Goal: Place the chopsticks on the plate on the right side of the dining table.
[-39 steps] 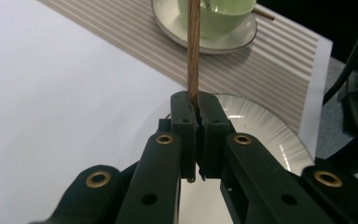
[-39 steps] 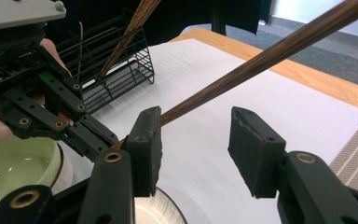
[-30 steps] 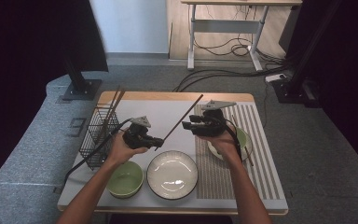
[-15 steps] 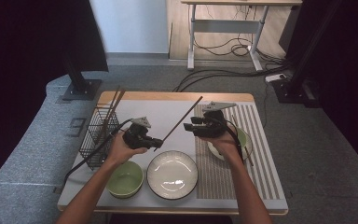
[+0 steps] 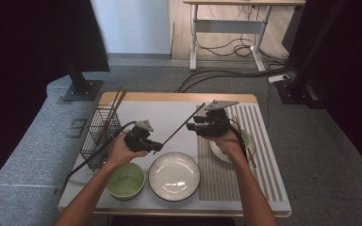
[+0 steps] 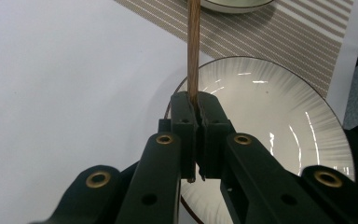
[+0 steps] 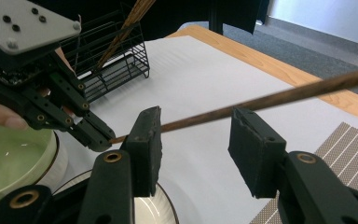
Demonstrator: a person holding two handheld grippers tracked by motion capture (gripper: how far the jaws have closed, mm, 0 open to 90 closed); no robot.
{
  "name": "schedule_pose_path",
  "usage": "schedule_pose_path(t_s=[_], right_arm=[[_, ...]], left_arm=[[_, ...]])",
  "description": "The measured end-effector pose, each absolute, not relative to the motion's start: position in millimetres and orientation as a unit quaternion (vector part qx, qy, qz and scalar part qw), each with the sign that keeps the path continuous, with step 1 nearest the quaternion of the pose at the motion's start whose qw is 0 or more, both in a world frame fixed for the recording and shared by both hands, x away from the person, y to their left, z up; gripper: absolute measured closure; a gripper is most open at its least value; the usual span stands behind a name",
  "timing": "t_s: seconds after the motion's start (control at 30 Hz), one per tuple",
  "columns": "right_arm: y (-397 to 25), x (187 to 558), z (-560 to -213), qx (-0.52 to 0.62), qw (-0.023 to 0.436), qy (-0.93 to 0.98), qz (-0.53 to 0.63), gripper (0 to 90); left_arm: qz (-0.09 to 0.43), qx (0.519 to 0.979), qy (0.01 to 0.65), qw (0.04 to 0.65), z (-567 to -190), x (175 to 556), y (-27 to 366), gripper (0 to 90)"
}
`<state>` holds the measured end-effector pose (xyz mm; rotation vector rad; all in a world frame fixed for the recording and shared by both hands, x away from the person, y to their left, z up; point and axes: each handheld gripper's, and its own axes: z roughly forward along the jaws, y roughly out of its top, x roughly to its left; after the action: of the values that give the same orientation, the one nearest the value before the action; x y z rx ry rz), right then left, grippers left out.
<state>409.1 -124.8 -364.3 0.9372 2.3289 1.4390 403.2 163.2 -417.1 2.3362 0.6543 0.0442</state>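
Note:
A long brown chopstick (image 5: 181, 126) slants over the white table from my left gripper (image 5: 156, 148) up toward my right gripper (image 5: 194, 123). The left gripper (image 6: 197, 105) is shut on the chopstick's (image 6: 193, 46) lower end, above the white plate (image 6: 270, 121). My right gripper (image 7: 198, 135) stands open, its two pads on either side of the chopstick (image 7: 261, 100) and not touching it. In the right gripper view the left gripper (image 7: 103, 135) pinches the stick's tip farther off.
A white plate (image 5: 174, 175) and a green bowl (image 5: 125, 180) sit at the front edge. The black wire basket (image 5: 99, 136) at the left holds more chopsticks. A striped placemat (image 5: 226, 179) on the right carries a pale bowl (image 5: 245, 141) under the right hand.

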Motion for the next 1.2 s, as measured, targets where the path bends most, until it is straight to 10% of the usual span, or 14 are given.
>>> schedule_pose_path(t_s=[1.2], right_arm=[[-121.8, 415.5, -367.1, 0.325, 0.128, 0.803, 0.482, 53.0]], left_arm=[[-0.003, 0.922, 0.216, 0.320, -412.5, 399.6, 163.0, 86.8]])
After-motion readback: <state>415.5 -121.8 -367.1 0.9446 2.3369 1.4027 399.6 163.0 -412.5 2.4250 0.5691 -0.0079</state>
